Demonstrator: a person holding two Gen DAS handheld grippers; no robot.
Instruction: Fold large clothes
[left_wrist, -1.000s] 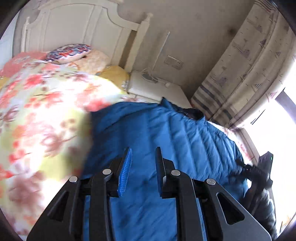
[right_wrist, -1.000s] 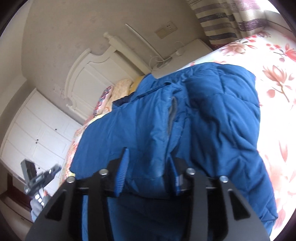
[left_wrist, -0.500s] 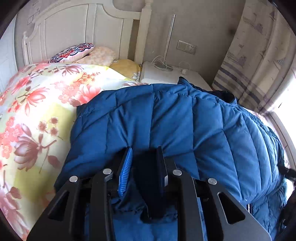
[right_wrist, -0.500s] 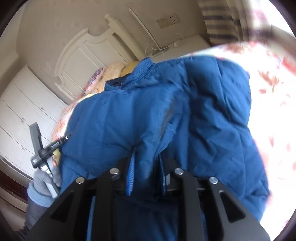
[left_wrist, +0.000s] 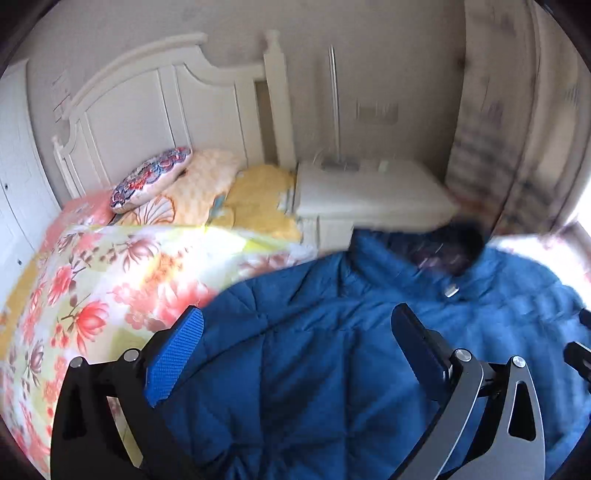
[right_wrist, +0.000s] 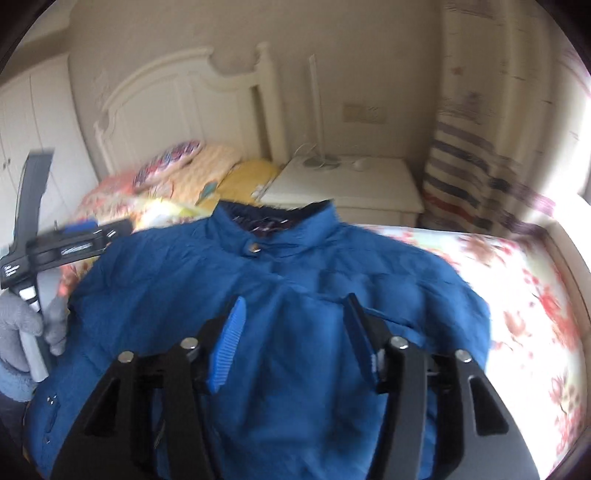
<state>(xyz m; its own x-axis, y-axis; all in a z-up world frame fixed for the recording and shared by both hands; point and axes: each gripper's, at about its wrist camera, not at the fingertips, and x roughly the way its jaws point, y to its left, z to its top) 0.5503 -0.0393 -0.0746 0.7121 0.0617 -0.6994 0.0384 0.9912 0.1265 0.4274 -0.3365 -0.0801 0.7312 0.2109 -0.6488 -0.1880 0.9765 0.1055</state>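
Jacket (right_wrist: 295, 295) just released, flat across bed (left_wrist: 92, 280); left hand-held gripper (left_wrist: 295, 332) and right hand-held gripper (right_wrist: 295, 332) opening wide, empty.

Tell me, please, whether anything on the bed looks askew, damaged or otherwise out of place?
Nothing stands out. The blue jacket lies spread front-up on the floral bedspread, collar toward the headboard, with no visible tear.
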